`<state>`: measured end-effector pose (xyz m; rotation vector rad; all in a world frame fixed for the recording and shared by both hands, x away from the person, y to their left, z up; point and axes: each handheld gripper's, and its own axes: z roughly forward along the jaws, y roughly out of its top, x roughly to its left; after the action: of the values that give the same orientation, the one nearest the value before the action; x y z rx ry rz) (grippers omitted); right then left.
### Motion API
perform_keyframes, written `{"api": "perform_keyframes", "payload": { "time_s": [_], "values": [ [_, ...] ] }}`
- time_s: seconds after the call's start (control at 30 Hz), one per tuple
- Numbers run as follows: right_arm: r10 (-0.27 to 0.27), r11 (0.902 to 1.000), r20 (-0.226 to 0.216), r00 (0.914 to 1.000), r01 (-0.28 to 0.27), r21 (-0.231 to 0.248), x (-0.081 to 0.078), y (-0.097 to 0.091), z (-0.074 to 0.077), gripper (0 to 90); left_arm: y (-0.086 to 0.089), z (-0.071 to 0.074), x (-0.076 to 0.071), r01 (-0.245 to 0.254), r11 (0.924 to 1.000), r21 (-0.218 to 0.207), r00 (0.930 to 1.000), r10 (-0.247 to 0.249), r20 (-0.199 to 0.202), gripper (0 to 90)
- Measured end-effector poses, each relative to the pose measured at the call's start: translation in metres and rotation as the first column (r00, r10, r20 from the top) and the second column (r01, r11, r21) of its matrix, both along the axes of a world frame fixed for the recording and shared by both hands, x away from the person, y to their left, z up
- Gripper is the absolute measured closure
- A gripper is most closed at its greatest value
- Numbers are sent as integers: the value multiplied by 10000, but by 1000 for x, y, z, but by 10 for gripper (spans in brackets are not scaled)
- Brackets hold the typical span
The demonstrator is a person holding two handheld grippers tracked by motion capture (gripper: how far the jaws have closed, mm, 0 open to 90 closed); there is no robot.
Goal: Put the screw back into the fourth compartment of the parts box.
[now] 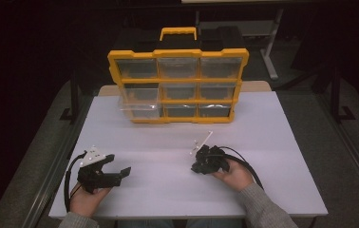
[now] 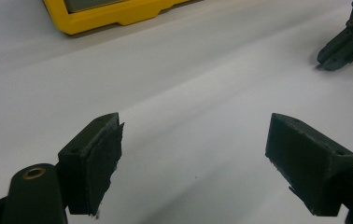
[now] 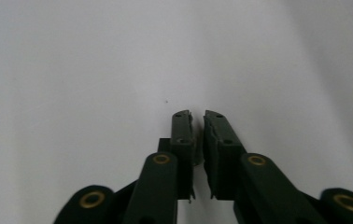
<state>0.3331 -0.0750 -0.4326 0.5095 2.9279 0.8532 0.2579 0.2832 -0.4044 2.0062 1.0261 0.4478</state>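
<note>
One white tabletop (image 1: pixel 263 142) carries everything in the scene. The largest item on it is a yellow organizer case (image 1: pixel 178 85), standing upright at the far edge with its black-and-yellow carry handle (image 1: pixel 178 32) on top. The case front is a grid of clear-lidded compartments in three rows of three, framed by yellow ribs; the contents behind the lids are too dim to tell. The lower-left compartment's clear cover (image 1: pixel 138 108) looks swung outward from the frame, pale and translucent. In the left gripper view a yellow corner of the case (image 2: pixel 114 16) sits at the upper left, well apart from the fingers.

The left gripper (image 1: pixel 123 173) rests low at the near-left of the tabletop, held in a hand (image 1: pixel 86 202) with a grey sleeve. Its fingers (image 2: pixel 95 161) stand wide apart with bare tabletop between them; nothing is gripped.

The right gripper (image 1: pixel 197 166) sits at the near-right, held in the other hand (image 1: pixel 237 176), with a black cable (image 1: pixel 249 166) looping behind it. A small white marker piece (image 1: pixel 201 141) projects from its top. Its fingers (image 3: pixel 183 135) are drawn together, only a thin slit between the pads, nothing between them, tips just over bare tabletop. The far tips of this gripper also show in the left gripper view (image 2: pixel 335 53).
</note>
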Motion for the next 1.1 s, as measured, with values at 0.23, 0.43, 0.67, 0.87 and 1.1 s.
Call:
{"api": "perform_keyframes", "payload": {
  "time_s": [0.23, 0.43, 0.67, 0.87, 1.1],
  "values": [
    [-96, 9996, -179, 9998, 100, 259, 2, -3, -2, 863, -1, 1, 0, 62, 9999, 84, 10000, -63, 5, 180],
    [-100, 9993, -269, 9996, 110, 367, 5, -4, -3, 865, -1, 0, 0, 34, 10000, -14, 10000, -33, 11, 180],
    [-30, 9984, -602, 9982, 65, 570, 8, -7, -2, 864, 0, 0, 0, -38, 10000, -66, 10000, 39, 30, 180],
    [36, 9961, -736, 9973, 29, 877, 14, -12, 6, 865, 0, 0, 0, -10, 10000, -24, 10000, 10, 19, 180],
    [-31, 9921, -1093, 9940, 168, 1247, 30, -18, 23, 863, -1, 0, -1, -195, 9995, -265, 9998, 193, -55, 180]
  ]
}}
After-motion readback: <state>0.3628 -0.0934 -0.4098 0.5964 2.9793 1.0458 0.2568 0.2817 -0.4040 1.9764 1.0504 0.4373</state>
